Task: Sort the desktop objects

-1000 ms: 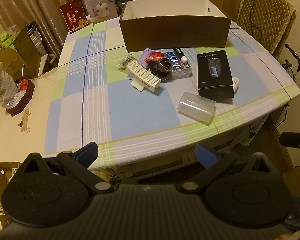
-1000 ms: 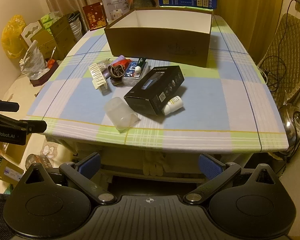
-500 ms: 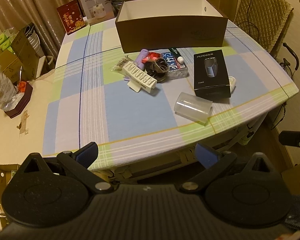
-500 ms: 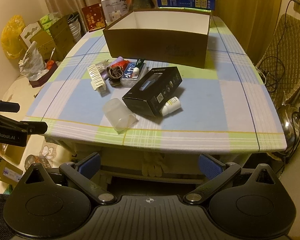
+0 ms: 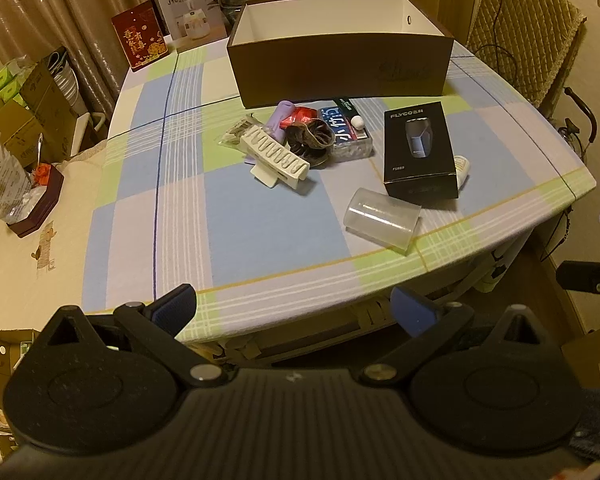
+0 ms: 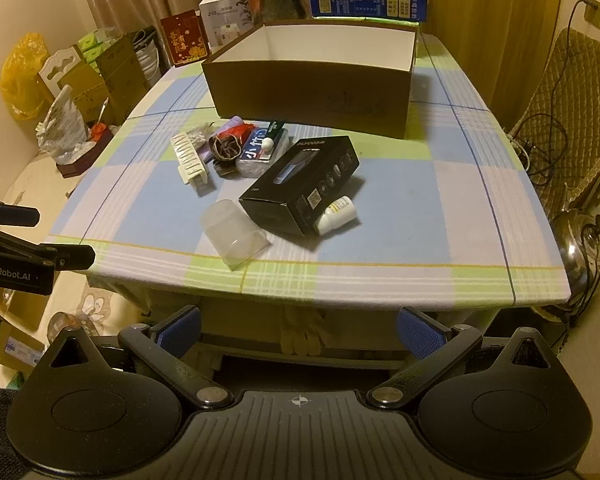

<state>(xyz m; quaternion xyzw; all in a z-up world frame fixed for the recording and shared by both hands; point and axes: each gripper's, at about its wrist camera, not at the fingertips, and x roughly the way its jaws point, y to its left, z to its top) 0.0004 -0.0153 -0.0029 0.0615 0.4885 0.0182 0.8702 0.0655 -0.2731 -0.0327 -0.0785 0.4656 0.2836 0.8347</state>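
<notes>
A brown open box (image 5: 340,68) (image 6: 312,92) stands at the back of the checked table. In front of it lies a heap: a white ridged holder (image 5: 276,158) (image 6: 190,158), a purple tube (image 5: 281,118), a dark coil (image 5: 310,138) and a blue pack (image 5: 342,128) (image 6: 256,148). A black shaver box (image 5: 418,152) (image 6: 300,184) lies flat with a small white bottle (image 6: 336,214) beside it. A clear plastic cup (image 5: 382,220) (image 6: 234,232) lies on its side near the front edge. My left gripper (image 5: 294,310) and right gripper (image 6: 298,330) both hang open off the table's front edge, holding nothing.
Red and white boxes (image 5: 140,38) stand at the table's back left and a blue carton (image 6: 366,0) behind the brown box. Cardboard cartons (image 6: 100,68) crowd the floor at the left. A padded chair (image 6: 576,100) with cables stands on the right.
Both views have shifted slightly; the table's objects sit a little higher and farther in the left wrist view. Nothing on the table has moved and both grippers stay open.
</notes>
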